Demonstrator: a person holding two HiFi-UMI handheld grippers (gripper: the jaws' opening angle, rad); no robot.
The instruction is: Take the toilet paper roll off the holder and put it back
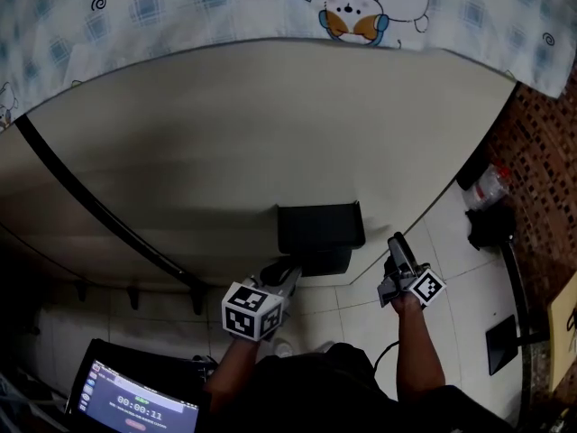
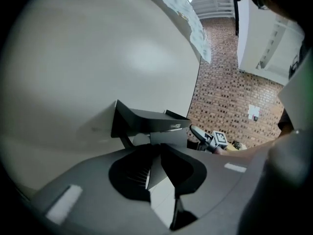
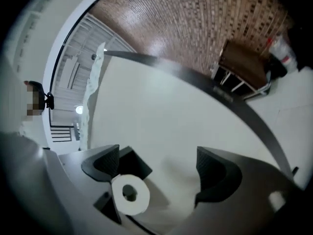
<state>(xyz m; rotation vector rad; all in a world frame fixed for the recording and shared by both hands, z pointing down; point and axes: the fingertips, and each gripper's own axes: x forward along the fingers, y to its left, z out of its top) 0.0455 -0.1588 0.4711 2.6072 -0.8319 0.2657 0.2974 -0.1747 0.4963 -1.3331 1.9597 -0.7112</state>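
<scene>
A black wall-mounted holder (image 1: 320, 228) sits on the pale wall. In the right gripper view the white toilet paper roll (image 3: 129, 195) hangs under the holder (image 3: 128, 164) with its core hole facing me. My right gripper (image 3: 156, 155) is wide open with nothing between its fingers, and the roll is just beside its left finger (image 3: 100, 163). In the head view it (image 1: 397, 244) is to the right of the holder. My left gripper (image 1: 287, 276) reaches under the holder (image 2: 146, 121). Its jaws (image 2: 159, 148) stand nearly together around a pale wedge. Whether they pinch paper is unclear.
A black rail (image 1: 99, 210) crosses the wall diagonally. A patterned cloth (image 1: 361, 16) hangs along the top. A screen (image 1: 135, 402) is at the lower left. By the brick wall (image 1: 541, 152) on the right are a bottle (image 1: 491, 183) and dark stands (image 1: 505, 341) on the tiled floor.
</scene>
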